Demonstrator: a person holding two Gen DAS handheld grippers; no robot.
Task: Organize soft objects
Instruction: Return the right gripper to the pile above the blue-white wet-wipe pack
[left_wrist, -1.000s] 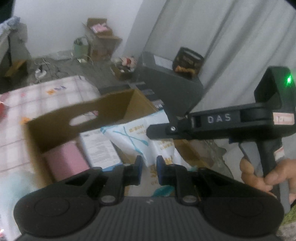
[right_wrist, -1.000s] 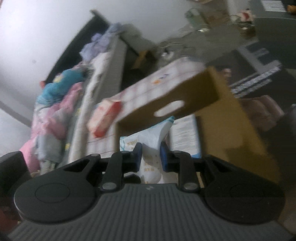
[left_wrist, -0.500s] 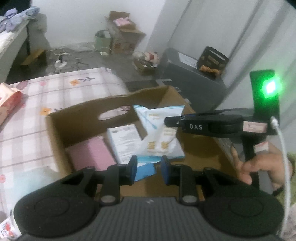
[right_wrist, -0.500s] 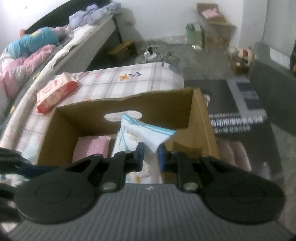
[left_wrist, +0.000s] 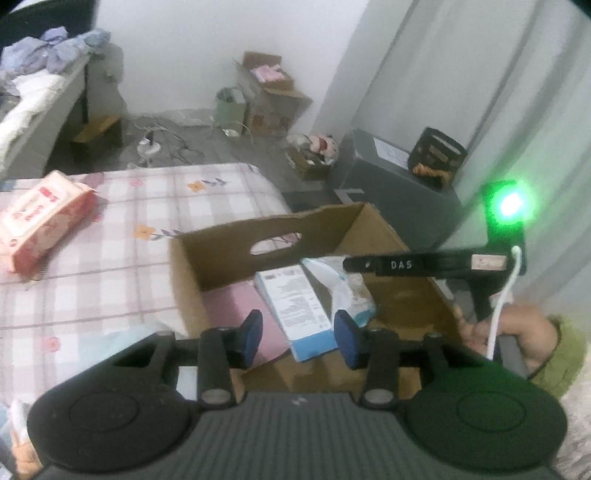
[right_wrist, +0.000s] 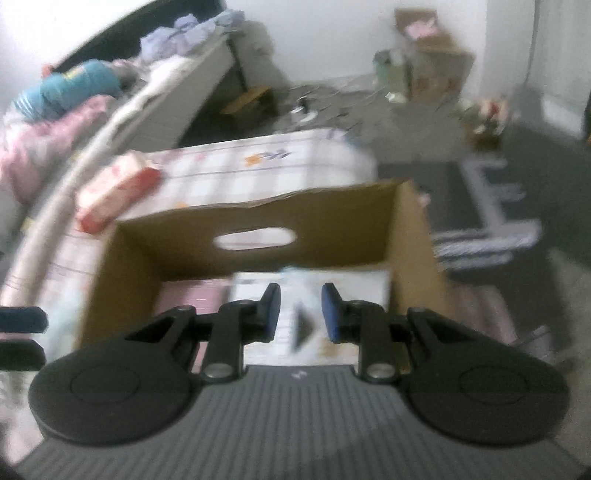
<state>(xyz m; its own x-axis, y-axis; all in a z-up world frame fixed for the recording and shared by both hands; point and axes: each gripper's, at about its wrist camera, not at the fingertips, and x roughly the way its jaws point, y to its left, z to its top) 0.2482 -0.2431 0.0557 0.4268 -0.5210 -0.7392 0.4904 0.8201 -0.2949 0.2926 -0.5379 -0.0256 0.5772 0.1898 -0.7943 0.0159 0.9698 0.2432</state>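
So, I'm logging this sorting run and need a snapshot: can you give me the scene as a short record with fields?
container: open cardboard box with a handle cutout, on the checked bedsheet
in box: pink pack, blue-and-white pack, crumpled white-and-blue bag
outside box: red-and-white tissue pack, lying on the sheet
left gripper: jaws opening, nothing between them, above the box's near edge
right gripper: jaws opening, nothing gripped, over the box's contents
image quality: right wrist view blurred

Left tongs (left_wrist: 298, 338) opening, empty; right tongs (right_wrist: 300, 312) opening, empty.
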